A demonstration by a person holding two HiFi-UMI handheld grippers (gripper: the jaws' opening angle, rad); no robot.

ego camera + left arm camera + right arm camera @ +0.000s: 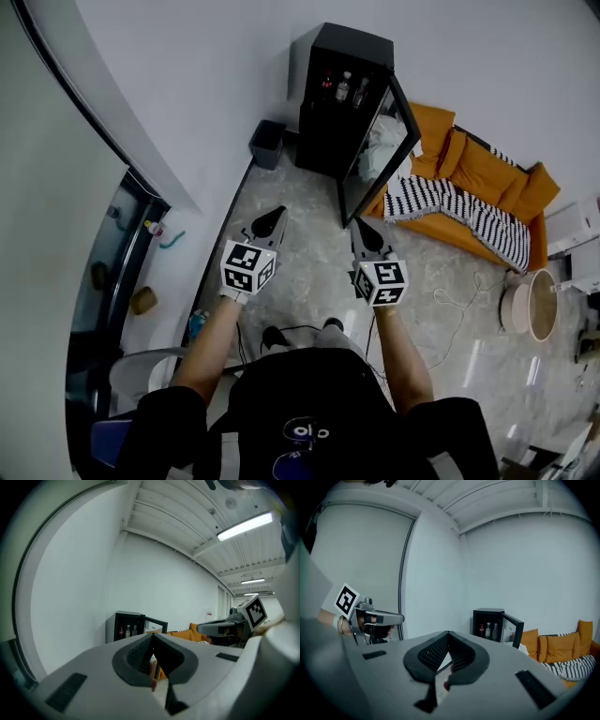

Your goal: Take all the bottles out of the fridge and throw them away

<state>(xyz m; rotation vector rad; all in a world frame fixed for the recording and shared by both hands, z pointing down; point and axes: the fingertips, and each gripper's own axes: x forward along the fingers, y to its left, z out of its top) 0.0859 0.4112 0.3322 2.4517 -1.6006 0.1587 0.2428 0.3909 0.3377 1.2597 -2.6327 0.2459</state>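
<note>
**Operator:** Where are the bottles from my claws?

**Guide:** Straight ahead of both claws and well apart from them. The bottles point(352, 89) stand side by side on the upper shelf of the black fridge point(323, 112). You are holding both claws out level in front of you, a little nose-down, so I judge this to be the approach, with no reach begun yet.

**Operator:** What are the claws doing?

**Guide:** Your left claw point(278, 212) has its jaws pressed together with nothing between them. Your right claw point(358, 223) is the same, closed and empty. You will have to spread one before it can take a bottle.

**Operator:** Which way do the bottles point?

**Guide:** They are upright, necks up, with the long axis vertical. A level claw coming in from the front should meet a bottle's body squarely across that axis. I can make out two for certain, perhaps three, and one shows some red.

**Operator:** Is the door in my way?

**Guide:** The door point(380, 155) is already swung open, out toward your right claw's side. The opening therefore faces you, and the left claw has the clearer line in.

**Operator:** And where do I throw them?

**Guide:** A small dark bin point(268, 142) sits on the floor just beside the fridge. It is ahead of your left claw and slightly outboard, which makes it the likely drop point.
</note>
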